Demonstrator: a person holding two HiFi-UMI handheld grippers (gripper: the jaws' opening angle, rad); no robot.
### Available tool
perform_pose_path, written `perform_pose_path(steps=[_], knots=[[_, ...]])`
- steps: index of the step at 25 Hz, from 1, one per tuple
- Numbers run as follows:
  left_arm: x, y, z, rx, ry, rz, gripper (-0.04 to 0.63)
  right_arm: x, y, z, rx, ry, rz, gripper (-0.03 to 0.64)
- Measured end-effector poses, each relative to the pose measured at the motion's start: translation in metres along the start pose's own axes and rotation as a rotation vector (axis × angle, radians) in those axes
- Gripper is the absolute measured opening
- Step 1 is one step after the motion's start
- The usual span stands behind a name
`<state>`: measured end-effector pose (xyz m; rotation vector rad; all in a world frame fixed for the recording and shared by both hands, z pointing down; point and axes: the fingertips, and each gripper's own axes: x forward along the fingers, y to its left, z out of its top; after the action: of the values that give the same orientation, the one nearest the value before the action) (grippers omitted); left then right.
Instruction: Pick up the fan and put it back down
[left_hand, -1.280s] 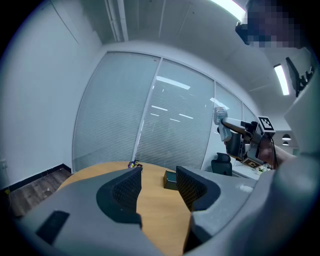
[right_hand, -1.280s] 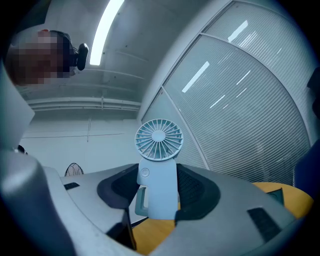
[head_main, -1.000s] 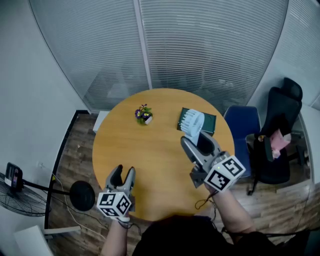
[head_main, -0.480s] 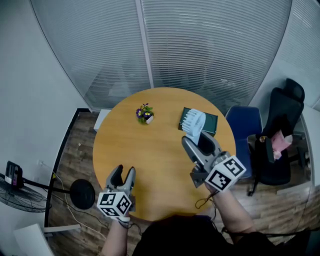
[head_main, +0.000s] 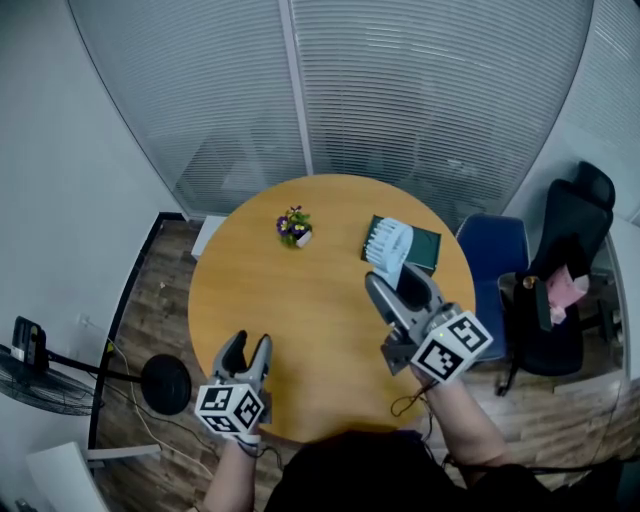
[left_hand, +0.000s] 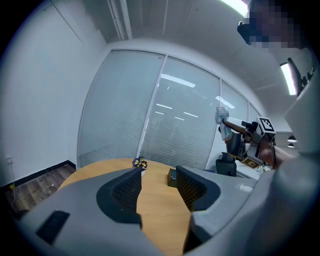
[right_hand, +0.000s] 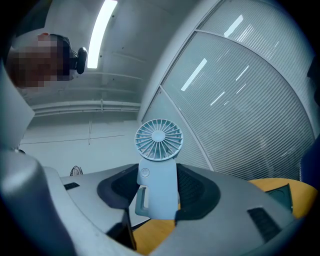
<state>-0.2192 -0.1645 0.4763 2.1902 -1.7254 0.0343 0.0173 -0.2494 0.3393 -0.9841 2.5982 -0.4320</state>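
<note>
Right hand-held gripper (head_main: 396, 286): its jaws stand wide and press on the handle of the fan (right_hand: 157, 167) from both sides – a firm hold.
Fan: small, pale blue, upright in the right gripper view, with its round grille above the jaws; it is lifted clear of the counter (head_main: 300, 300), over the right part of it.
Left hand-held gripper (head_main: 247, 348): jaws apart with only bare wood between them – it holds nothing, and it hovers over the near left edge of the counter.
Counter: round, with a yellow-brown wooden top.
Flower pot (head_main: 293, 227): a little pot with purple and yellow blooms, toward the far side, left of the middle.
Book (head_main: 421, 244): dark green, flat on the far right of the counter, partly hidden by the fan in the head view.
Surroundings: a blue chair (head_main: 495, 252) and a black office chair (head_main: 572, 285) at the right, a standing fan (head_main: 42, 372) on the floor at the left.
</note>
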Motion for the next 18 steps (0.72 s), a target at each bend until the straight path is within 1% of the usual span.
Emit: perform_pose_path(steps=[18], knots=[[-0.0013, -0.0007, -0.0080, -0.006, 0.014, 0.008, 0.215, 0.0003, -0.0046, -0.0055, 0.017, 0.014, 0.000, 0.222]])
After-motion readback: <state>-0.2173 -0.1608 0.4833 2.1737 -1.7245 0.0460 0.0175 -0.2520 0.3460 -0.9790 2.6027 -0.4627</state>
